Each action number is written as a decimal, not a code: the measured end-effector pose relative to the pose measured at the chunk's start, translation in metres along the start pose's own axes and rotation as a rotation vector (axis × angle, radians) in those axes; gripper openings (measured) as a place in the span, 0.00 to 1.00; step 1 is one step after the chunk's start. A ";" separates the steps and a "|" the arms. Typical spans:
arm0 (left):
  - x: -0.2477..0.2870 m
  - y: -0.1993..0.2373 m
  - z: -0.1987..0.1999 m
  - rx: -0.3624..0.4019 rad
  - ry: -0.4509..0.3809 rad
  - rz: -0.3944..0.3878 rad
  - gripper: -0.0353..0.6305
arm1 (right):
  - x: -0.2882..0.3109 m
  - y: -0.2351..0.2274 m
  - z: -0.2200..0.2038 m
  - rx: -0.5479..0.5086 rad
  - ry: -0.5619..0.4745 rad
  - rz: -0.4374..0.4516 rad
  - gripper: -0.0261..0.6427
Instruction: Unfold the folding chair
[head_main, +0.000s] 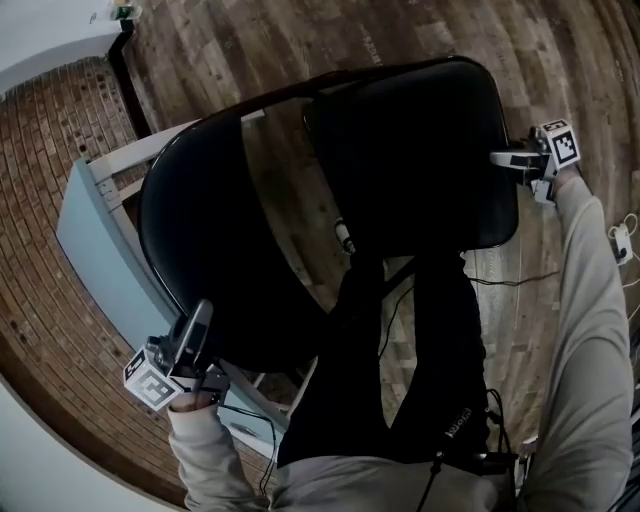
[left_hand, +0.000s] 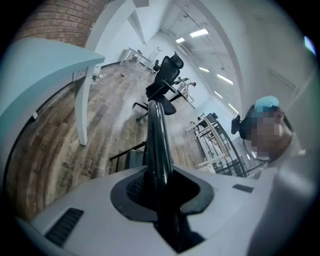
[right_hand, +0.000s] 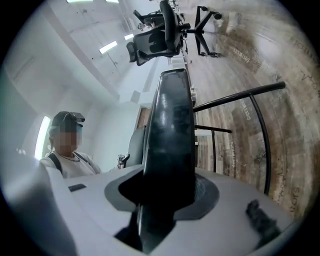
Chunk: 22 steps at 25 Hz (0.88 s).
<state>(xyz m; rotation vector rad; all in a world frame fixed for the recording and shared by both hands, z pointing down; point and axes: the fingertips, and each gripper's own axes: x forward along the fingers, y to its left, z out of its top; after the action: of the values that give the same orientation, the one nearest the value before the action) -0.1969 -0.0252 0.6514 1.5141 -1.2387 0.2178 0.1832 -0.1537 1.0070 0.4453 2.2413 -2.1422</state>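
Observation:
A black folding chair hangs in front of me, partly spread into two dark padded panels. In the head view my left gripper sits at the lower left, on the rim of the left panel. In the left gripper view, that thin black rim runs straight up between the jaws, which are shut on it. My right gripper holds the far right edge of the other panel. The right gripper view shows this thick padded edge filling the gap between the jaws, with the chair's black tube legs beyond.
A light blue table with white legs stands at the left against a brick wall. Wooden floor lies under the chair, with cables at the right. A black strap hangs on my chest. An office chair and metal racks stand farther off.

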 end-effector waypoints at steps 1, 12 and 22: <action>0.003 -0.004 -0.001 0.003 0.006 -0.022 0.18 | -0.003 -0.002 0.000 0.001 -0.013 0.013 0.27; 0.013 -0.009 -0.004 0.045 -0.008 0.076 0.18 | -0.011 -0.004 0.002 -0.013 -0.083 0.049 0.27; -0.007 -0.008 0.001 0.425 0.107 0.348 0.56 | -0.066 -0.012 0.011 -0.178 -0.058 -0.657 0.52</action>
<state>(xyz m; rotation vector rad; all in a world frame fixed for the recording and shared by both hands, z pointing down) -0.1939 -0.0228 0.6408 1.6041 -1.4240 0.8246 0.2419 -0.1783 1.0318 -0.4165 2.7834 -2.0976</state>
